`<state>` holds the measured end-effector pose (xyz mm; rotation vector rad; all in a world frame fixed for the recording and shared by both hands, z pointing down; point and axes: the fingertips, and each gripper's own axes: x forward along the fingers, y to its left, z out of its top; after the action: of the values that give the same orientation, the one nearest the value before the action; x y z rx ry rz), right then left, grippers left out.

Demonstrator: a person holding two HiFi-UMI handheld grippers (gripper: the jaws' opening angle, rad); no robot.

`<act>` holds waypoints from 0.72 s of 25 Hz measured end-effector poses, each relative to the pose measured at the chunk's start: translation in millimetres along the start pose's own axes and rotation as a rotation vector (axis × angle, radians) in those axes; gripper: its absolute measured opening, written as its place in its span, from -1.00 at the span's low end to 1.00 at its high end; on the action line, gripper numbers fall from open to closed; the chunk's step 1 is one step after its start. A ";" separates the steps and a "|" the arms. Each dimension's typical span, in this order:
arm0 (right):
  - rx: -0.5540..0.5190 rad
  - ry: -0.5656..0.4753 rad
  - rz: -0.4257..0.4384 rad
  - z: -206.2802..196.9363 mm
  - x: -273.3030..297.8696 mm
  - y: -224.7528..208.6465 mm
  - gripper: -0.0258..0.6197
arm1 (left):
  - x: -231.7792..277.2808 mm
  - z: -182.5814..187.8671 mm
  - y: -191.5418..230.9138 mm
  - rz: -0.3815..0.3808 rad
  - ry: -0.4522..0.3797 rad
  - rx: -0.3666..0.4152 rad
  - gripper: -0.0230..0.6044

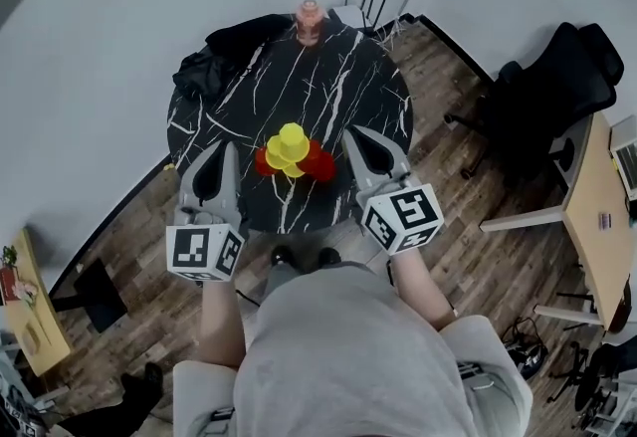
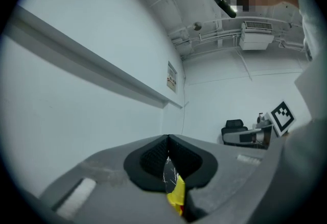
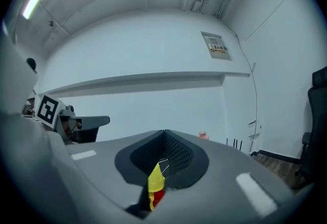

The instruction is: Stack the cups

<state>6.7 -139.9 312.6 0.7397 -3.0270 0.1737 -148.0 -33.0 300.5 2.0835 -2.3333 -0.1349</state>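
Well — left tool [image 1: 227, 150], right tool [image 1: 356, 135] level.

This looks like an office workroom. A black office chair [image 1: 557, 77] stands near a light wooden desk [image 1: 597, 216] on a wood-plank floor [image 1: 478, 226]. The white walls [image 1: 119, 27] are bare, an air-conditioning unit [image 2: 258, 34] hangs overhead (exposed pipes [image 2: 204, 39] run beside it), and there is a round, black, marble-patterned table [image 1: 338, 87].

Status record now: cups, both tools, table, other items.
Cups: yellow plastic cups on red plastic cups, one cluster mid-table; count unclear
Left tool: shut, empty, beside the cluster
Right tool: shut, empty, beside the cluster
Table: round black white-veined table
Other: pink bottle, black garment at far edge
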 end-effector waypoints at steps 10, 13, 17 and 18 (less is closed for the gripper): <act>-0.044 -0.037 0.026 18.7 -15.4 -1.4 -0.92 | -29.9 25.9 0.2 0.142 -0.122 -0.015 -0.91; -0.045 -0.048 0.028 21.8 -18.8 -5.4 -0.92 | -34.5 29.0 -2.4 0.169 -0.141 -0.014 -0.91; -0.047 -0.057 0.036 23.8 -20.3 -8.2 -0.92 | -36.3 31.4 -6.5 0.181 -0.156 -0.011 -0.91; -0.049 -0.059 0.038 23.9 -20.5 -8.4 -0.92 | -36.5 31.4 -7.4 0.183 -0.158 -0.012 -0.91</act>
<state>28.9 -140.6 288.7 0.6967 -3.0896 0.0799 -138.5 4.2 270.5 1.9059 -2.5911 -0.3206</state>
